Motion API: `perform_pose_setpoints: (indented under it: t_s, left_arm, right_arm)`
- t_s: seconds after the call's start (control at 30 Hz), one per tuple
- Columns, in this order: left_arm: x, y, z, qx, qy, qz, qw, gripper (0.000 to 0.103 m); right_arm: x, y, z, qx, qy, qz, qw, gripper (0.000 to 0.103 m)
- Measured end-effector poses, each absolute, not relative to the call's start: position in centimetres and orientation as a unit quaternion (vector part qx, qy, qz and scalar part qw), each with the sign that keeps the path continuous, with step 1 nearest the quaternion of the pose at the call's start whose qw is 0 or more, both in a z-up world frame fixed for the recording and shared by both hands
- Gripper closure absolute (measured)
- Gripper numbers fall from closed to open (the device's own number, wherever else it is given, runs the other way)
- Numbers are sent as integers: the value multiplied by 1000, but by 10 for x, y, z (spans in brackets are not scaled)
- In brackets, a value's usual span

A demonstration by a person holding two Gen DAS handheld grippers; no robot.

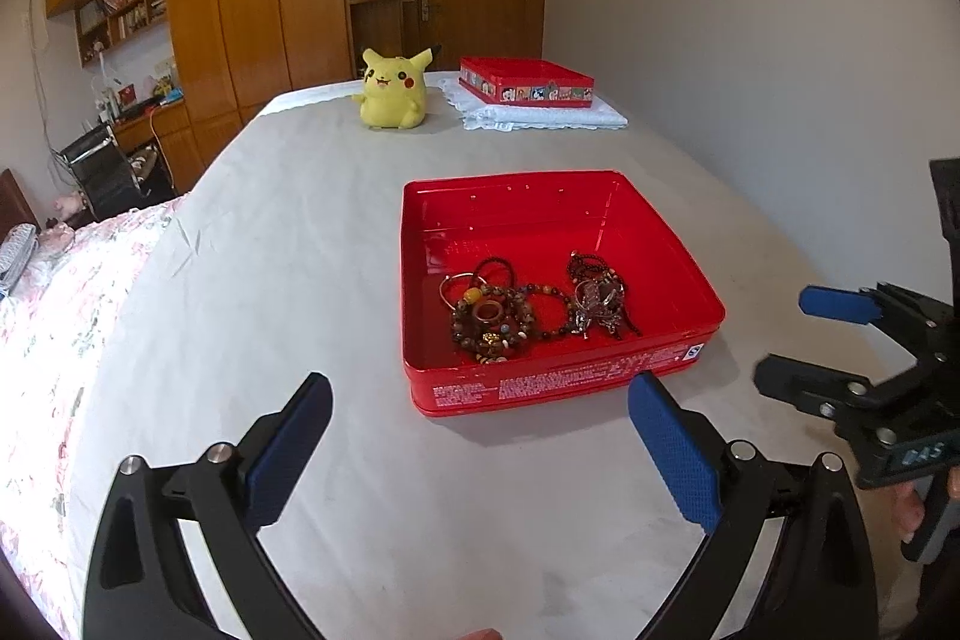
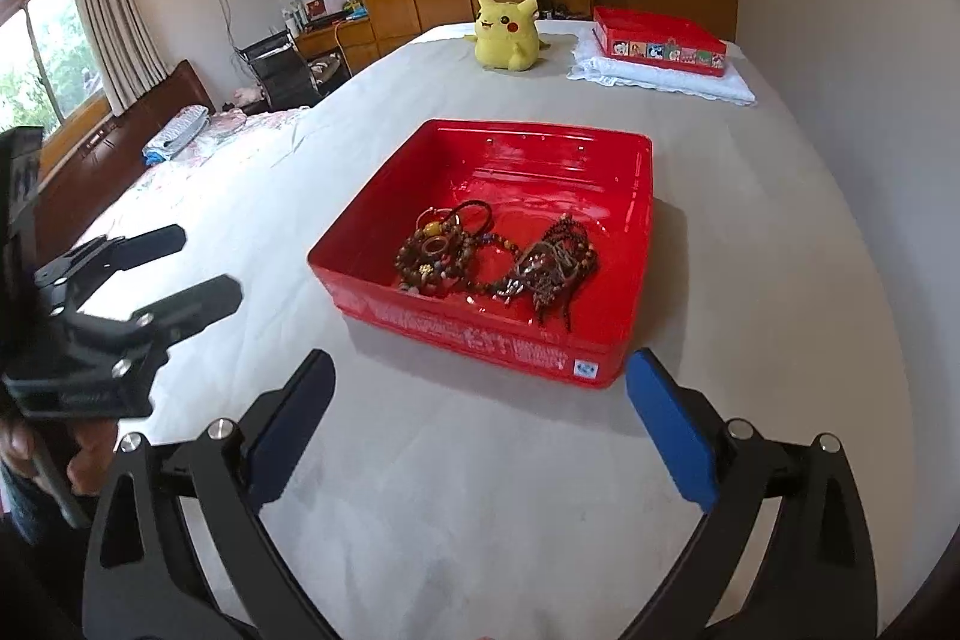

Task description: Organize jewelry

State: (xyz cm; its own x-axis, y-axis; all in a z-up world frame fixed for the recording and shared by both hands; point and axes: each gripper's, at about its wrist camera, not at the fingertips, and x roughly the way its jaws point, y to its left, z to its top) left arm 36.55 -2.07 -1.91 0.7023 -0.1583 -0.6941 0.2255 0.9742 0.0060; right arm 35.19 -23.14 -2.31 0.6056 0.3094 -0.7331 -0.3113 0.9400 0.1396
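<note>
Grippers (image 1: pixel 480 436) (image 2: pixel 480 424) both spread, empty; plush toy (image 1: pixel 393 88) and lidded tin (image 1: pixel 527 81) beyond jewelry tin (image 1: pixel 564 382).

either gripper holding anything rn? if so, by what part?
Nothing held. Left gripper and right gripper both have jaws wide open and empty, short of the red tin. The jewelry lies inside it, untouched.

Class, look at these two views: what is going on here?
A person holds a gripper in each hand over a bed. Left gripper and right gripper are both open and empty, just short of an open red tin. Jewelry, beaded bracelets and necklaces, lies heaped inside it. Nothing is being held.
</note>
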Motion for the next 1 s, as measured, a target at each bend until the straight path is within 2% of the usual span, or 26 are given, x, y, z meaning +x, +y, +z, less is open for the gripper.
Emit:
perform_pose_setpoints:
  t_s: [1.0]
  left_arm:
    - [369,-11,-5,32,369,-86,925,4]
  right_arm:
    - [361,-226,-11,-8,412,155,898,6]
